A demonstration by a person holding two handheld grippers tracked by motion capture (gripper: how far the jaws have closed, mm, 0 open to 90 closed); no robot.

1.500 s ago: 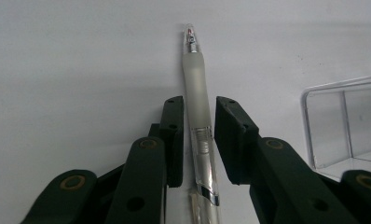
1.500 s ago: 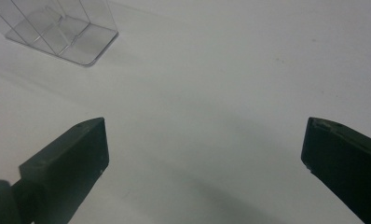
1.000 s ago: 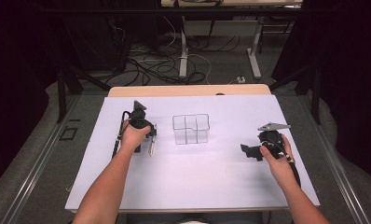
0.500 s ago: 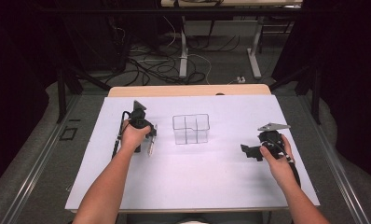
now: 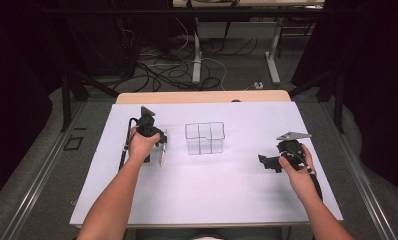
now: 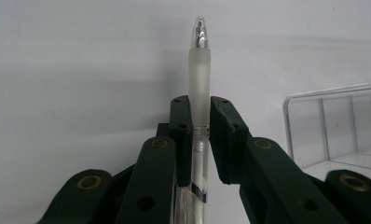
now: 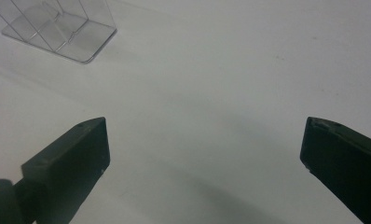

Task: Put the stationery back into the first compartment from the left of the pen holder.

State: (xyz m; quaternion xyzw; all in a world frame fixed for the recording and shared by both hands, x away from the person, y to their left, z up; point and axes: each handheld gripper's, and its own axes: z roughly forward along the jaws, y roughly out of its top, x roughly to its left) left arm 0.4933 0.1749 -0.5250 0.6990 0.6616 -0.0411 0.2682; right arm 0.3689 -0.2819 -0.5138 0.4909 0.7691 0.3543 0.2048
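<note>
A clear pen (image 6: 199, 79) with a frosted grip and a silver tip is clamped between the two black jaws of my left gripper (image 6: 200, 128); its tip points away from the camera over the white table. In the high view the left gripper (image 5: 154, 142) sits left of the clear divided organiser box (image 5: 204, 138), and the pen (image 5: 162, 155) hangs down toward the sheet. My right gripper (image 5: 268, 163) rests at the right side of the table, pointing left. In the right gripper view its jaws stand wide apart, nothing between them (image 7: 204, 149).
The white sheet (image 5: 212, 195) covers a wooden table whose far edge (image 5: 202, 96) shows. The organiser's corner shows in the left gripper view (image 6: 333, 128) and in the right gripper view (image 7: 58, 28). Cables and table legs lie on the floor beyond.
The pen in the left gripper has swung slightly, from beside the gripper toward pointing down at the sheet. The right hand has kept still.
</note>
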